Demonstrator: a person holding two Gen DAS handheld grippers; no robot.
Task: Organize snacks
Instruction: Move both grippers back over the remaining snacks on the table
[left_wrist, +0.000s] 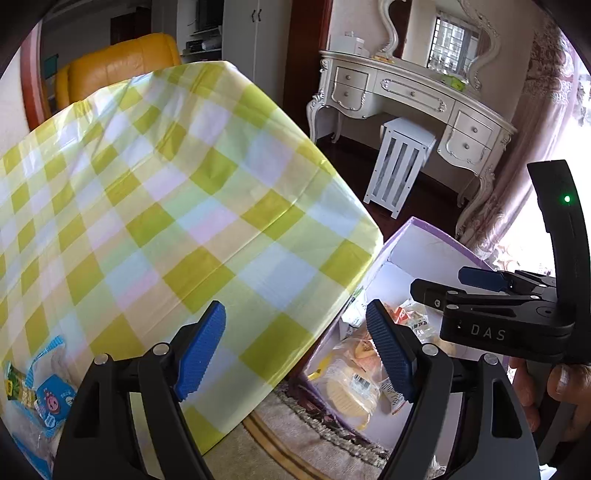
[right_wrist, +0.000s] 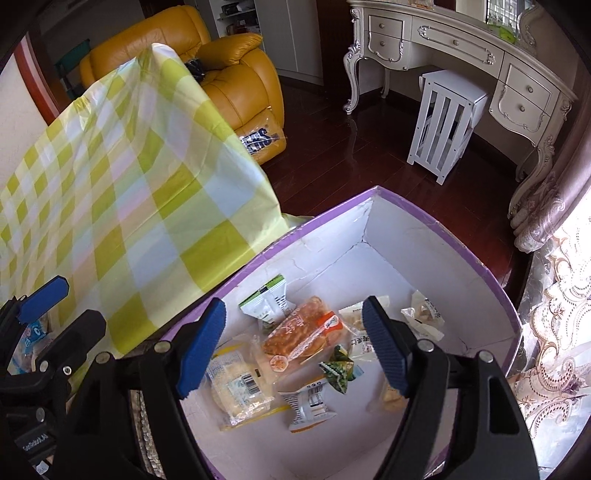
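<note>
**Snacks in the purple box, both grippers empty**

The left gripper (left_wrist: 297, 350) hangs over the edge of the table (left_wrist: 177, 192), which has a yellow and green checked cloth on it. Its jaws are wide open with nothing between them. A blue snack packet (left_wrist: 51, 398) lies on the table near the corner, beside a small green packet (left_wrist: 16, 387).

The right gripper (right_wrist: 293, 349) is over the purple box (right_wrist: 436, 225), which stands on the floor right next to the table. Its jaws are open too and hold nothing. Inside the box lie many snacks: an orange packet (right_wrist: 306, 328), a pale biscuit pack (right_wrist: 236, 387), a green and white packet (right_wrist: 267, 301) and a small green one (right_wrist: 338, 365).

Behind stand a white stool (right_wrist: 443, 122), a white dresser (right_wrist: 461, 48) and a yellow armchair (right_wrist: 229, 74).
</note>
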